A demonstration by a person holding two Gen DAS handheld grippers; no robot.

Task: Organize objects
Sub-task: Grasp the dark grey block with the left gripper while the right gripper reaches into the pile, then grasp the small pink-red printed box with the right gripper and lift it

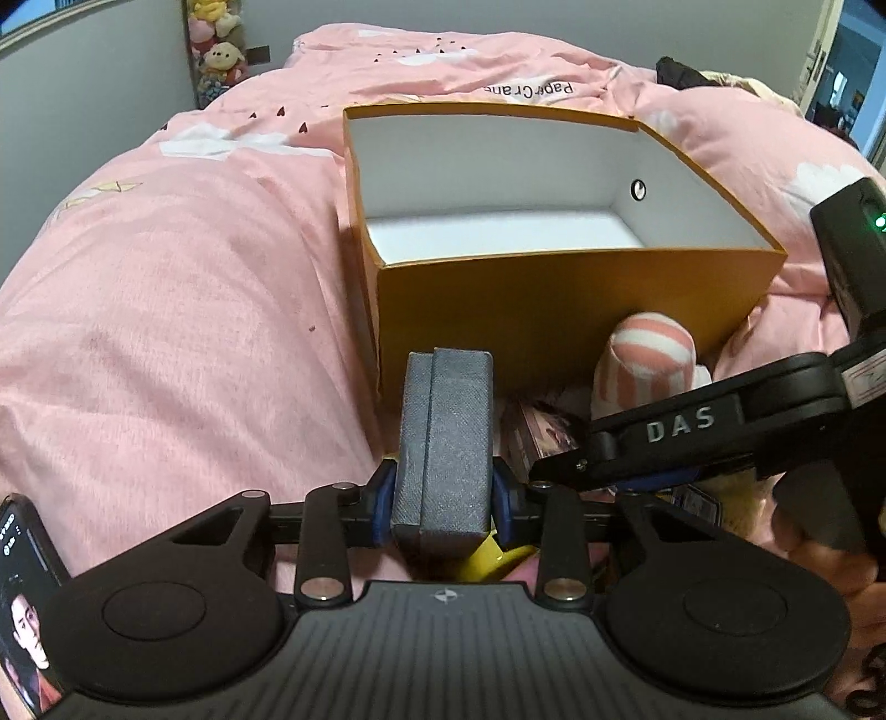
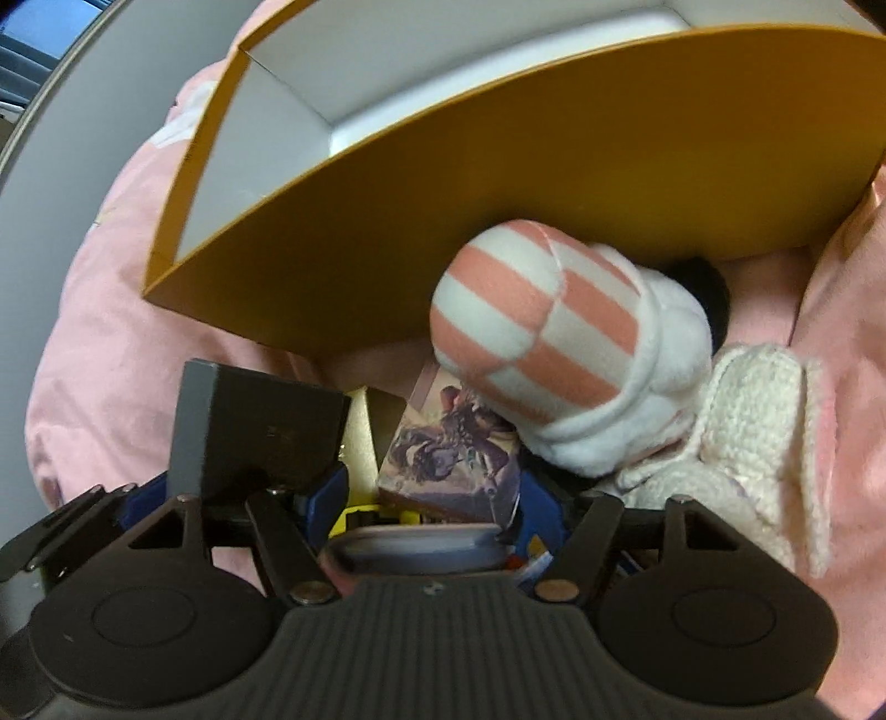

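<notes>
An open orange box with a white, empty inside stands on the pink bed; it also shows in the right wrist view. My left gripper is shut on a grey textured case, held just in front of the box's near wall; the case shows at the left of the right wrist view. A pink-and-white striped plush lies against the box, also in the left wrist view. My right gripper reaches low into the pile, its jaws apart around a picture card box.
A cream knitted item lies right of the plush. Yellow items lie under the grippers. A phone sits at the lower left. Stuffed toys hang on the far wall. The pink duvet is soft and uneven.
</notes>
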